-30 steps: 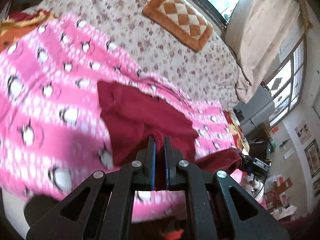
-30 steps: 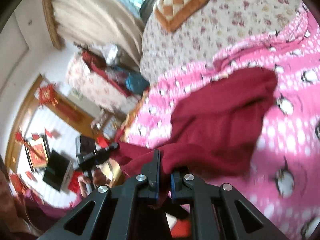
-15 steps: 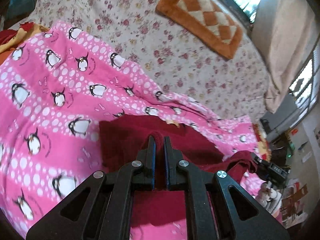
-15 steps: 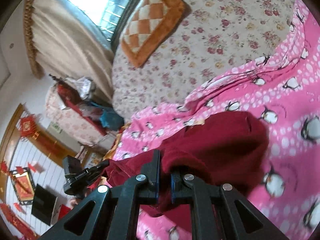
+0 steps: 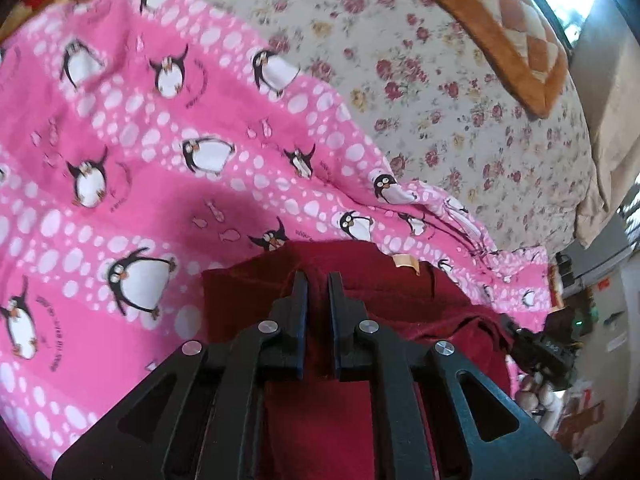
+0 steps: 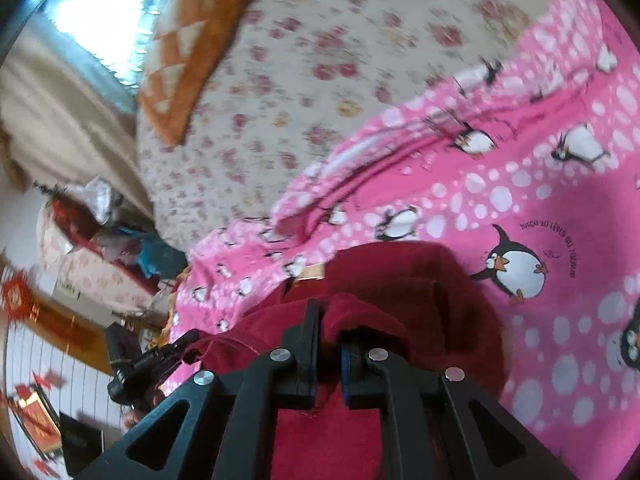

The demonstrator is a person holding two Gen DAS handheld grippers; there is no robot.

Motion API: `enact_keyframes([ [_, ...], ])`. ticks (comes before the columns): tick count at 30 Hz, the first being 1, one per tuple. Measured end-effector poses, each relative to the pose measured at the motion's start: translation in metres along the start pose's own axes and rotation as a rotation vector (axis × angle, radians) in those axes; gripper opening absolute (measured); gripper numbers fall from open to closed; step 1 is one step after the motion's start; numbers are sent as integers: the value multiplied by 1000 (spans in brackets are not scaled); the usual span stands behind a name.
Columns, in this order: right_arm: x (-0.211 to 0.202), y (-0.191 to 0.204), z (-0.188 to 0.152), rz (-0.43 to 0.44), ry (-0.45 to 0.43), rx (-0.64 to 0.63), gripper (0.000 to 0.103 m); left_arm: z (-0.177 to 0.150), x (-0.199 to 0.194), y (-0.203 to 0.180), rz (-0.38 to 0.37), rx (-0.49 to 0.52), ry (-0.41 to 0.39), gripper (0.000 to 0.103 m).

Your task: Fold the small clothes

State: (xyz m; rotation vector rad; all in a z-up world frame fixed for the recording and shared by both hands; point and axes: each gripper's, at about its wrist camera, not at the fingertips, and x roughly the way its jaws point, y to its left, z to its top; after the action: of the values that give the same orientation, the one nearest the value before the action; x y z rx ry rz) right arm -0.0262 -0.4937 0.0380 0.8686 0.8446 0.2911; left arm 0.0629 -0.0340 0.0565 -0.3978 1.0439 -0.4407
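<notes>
While pinched at both ends, a dark red garment (image 5: 400, 300) is held low over a pink penguin-print blanket (image 5: 120, 184) on the bed.
The left tool (image 5: 318, 280) is seen pressed together on a raised fold of the garment's near edge; the right tool (image 6: 330, 312) is seen clamped on a bunched fold of the same garment (image 6: 420, 280). Most of the cloth is spread flat on the blanket, with a tan label (image 5: 406, 262) showing at its far edge. A floral bedsheet (image 5: 460, 92) is seen beyond the blanket, with an orange checkered cushion (image 5: 500, 20) lying on it near the window. The right view is motion-blurred.
</notes>
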Motion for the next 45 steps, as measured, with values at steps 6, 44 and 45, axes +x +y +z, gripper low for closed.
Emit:
enact_keyframes([
  [6, -11, 1, 7, 27, -10, 3, 7, 8, -25, 11, -51, -60, -71, 72],
  [44, -47, 66, -53, -174, 86, -336, 38, -85, -58, 2, -102, 118, 184, 73],
  [45, -53, 66, -62, -175, 95, -344, 38, -94, -63, 3, -117, 116, 195, 73],
])
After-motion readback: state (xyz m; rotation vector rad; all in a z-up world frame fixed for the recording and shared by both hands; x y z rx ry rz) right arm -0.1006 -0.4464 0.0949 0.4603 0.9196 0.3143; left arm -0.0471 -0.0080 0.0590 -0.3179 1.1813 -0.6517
